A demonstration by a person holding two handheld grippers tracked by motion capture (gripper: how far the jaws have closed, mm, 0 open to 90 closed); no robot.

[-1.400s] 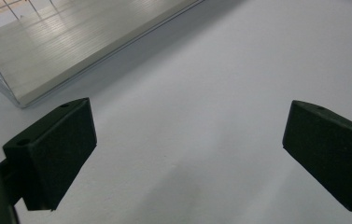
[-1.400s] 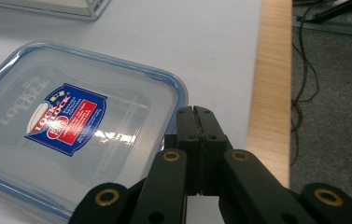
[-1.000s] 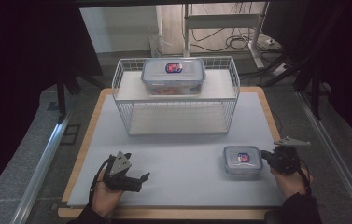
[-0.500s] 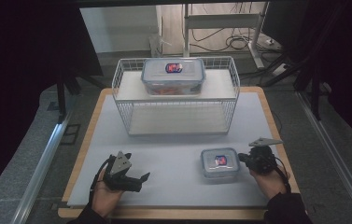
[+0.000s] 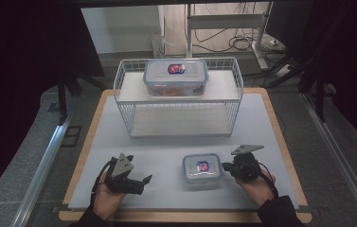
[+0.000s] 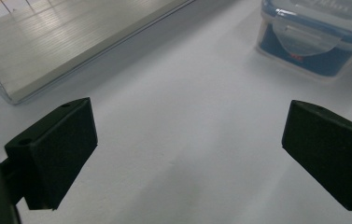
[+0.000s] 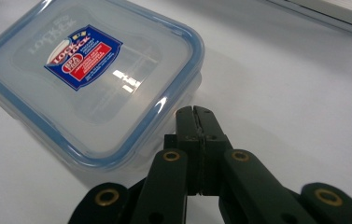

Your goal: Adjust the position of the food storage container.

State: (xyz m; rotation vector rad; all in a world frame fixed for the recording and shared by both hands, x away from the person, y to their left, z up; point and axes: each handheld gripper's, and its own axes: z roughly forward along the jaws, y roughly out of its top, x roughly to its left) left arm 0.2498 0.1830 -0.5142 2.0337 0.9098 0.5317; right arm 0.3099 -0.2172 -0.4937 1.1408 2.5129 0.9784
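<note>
High view: the small lidded container lies flat on the desk near the front edge, the closed right tool touching its right side and holding nothing, the left tool open and empty well to its left, the wire rack behind.

Left gripper view: wide jaws frame bare, smooth mat, the container off ahead.

Right gripper view: the hard, glossy plastic box looks light, stiff and likely to slide, so I judge the lid rim or side clips the best hold.
</note>
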